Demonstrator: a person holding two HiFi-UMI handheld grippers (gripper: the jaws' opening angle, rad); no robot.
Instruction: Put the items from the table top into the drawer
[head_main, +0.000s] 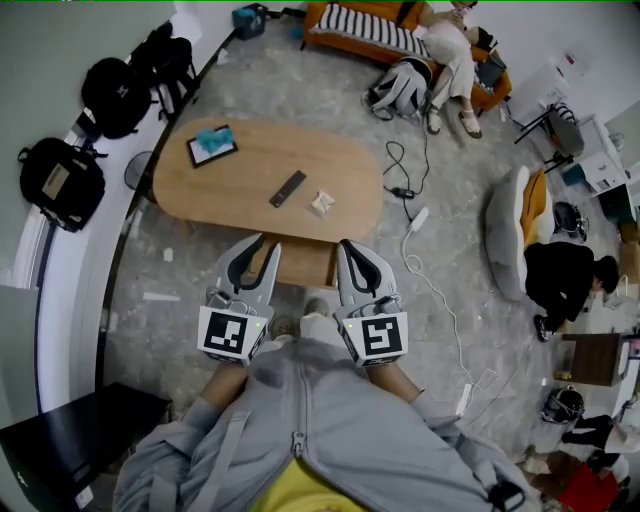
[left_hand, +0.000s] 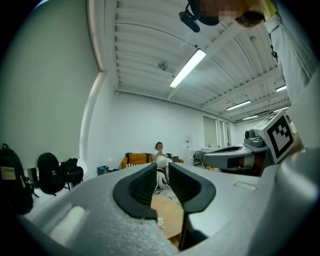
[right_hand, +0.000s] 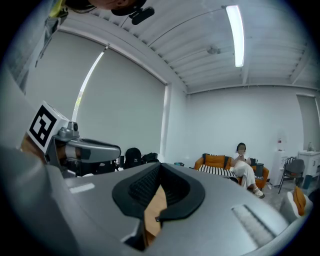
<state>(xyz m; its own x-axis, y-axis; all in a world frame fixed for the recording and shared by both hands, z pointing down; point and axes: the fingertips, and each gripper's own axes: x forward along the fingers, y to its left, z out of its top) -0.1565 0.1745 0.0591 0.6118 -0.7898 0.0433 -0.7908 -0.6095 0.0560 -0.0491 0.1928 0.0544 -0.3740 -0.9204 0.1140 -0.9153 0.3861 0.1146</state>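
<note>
Standing at the near side of an oval wooden table (head_main: 330, 165), a person in a grey zipped jacket (head_main: 300, 420) holds two grippers level over a wooden drawer (head_main: 303, 265) that juts from beneath the table's near edge. The left gripper (head_main: 262, 245) has its jaws a narrow slit apart with nothing between them, as the left gripper view confirms (left_hand: 163, 167); through the slit show the tabletop and a small white packet (left_hand: 160, 223). The right gripper (head_main: 346, 248) is clenched and empty, its tips meeting in the right gripper view (right_hand: 160, 167). Neither tool touches anything on the table. Three items lie on top: a dark tablet-like slab (head_main: 211, 146) with something teal on it near the far left end, a black remote (head_main: 288, 188) around the middle, and the white packet (head_main: 321, 204) just to its right, apart from it. Black backpacks (head_main: 60, 180) line the curved wall at left. A seated person (head_main: 452, 50) occupies an orange sofa (head_main: 345, 40) at the back, another person (head_main: 565, 275) crouches at right, and a white cable (head_main: 430, 285) trails across the mottled floor.
</note>
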